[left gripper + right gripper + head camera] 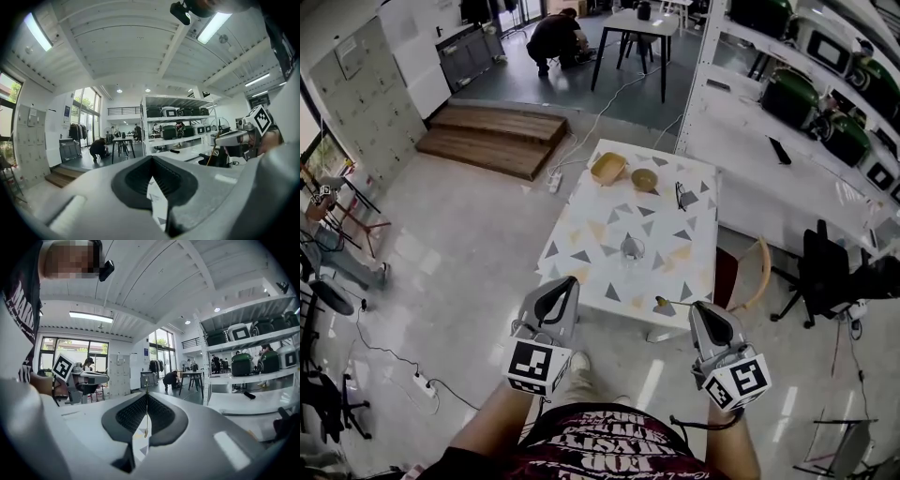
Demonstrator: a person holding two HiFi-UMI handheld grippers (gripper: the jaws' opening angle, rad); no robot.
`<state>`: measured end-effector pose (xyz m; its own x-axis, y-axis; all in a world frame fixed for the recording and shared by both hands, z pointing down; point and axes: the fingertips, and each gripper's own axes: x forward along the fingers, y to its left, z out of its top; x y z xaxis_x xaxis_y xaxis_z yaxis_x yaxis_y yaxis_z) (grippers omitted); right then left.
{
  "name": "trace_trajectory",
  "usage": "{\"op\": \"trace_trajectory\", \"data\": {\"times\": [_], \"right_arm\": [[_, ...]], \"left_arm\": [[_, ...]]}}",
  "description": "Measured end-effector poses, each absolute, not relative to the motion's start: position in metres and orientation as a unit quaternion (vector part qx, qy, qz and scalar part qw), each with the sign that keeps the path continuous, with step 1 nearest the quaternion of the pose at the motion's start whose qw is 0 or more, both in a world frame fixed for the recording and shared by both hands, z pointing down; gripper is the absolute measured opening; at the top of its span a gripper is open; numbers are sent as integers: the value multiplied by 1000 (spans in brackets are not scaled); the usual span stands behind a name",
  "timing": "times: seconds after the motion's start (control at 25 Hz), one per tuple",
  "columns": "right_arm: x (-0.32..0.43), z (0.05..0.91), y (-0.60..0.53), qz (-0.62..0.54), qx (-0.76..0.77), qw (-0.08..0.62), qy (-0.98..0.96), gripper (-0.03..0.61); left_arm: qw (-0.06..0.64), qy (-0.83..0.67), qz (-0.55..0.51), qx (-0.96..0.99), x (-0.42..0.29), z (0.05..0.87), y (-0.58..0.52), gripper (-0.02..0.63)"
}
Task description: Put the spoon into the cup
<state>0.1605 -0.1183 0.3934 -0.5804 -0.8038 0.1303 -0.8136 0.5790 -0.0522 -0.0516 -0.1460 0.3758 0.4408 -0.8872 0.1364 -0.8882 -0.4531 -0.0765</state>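
Note:
A clear glass cup [632, 249] stands upright near the middle of the white table with grey and yellow triangles [598, 217]. My right gripper [695, 306] [146, 397] hovers off the table's near right corner, shut on a thin gold spoon [662, 303] [146, 420] whose bowl sticks out to the left of the jaws. My left gripper [570, 281] [151, 161] hangs over the near left edge of the table, its jaws closed together with nothing between them. Both grippers are well short of the cup, which neither gripper view shows.
At the table's far end sit a yellow bowl [607, 168], a smaller tan bowl [644, 178] and a dark object [684, 196]. A wooden chair [754, 272] stands at the right side. White shelves with green machines [792, 94] run along the right. A power strip [423, 382] lies on the floor.

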Motion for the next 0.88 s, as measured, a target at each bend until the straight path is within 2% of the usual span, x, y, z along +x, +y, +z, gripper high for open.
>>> {"op": "trace_trajectory", "data": {"times": [0.88], "right_arm": [[86, 381, -236, 35, 500, 58, -864, 34]], "left_arm": [[-3, -479, 63, 876, -126, 373, -272, 1]]}}
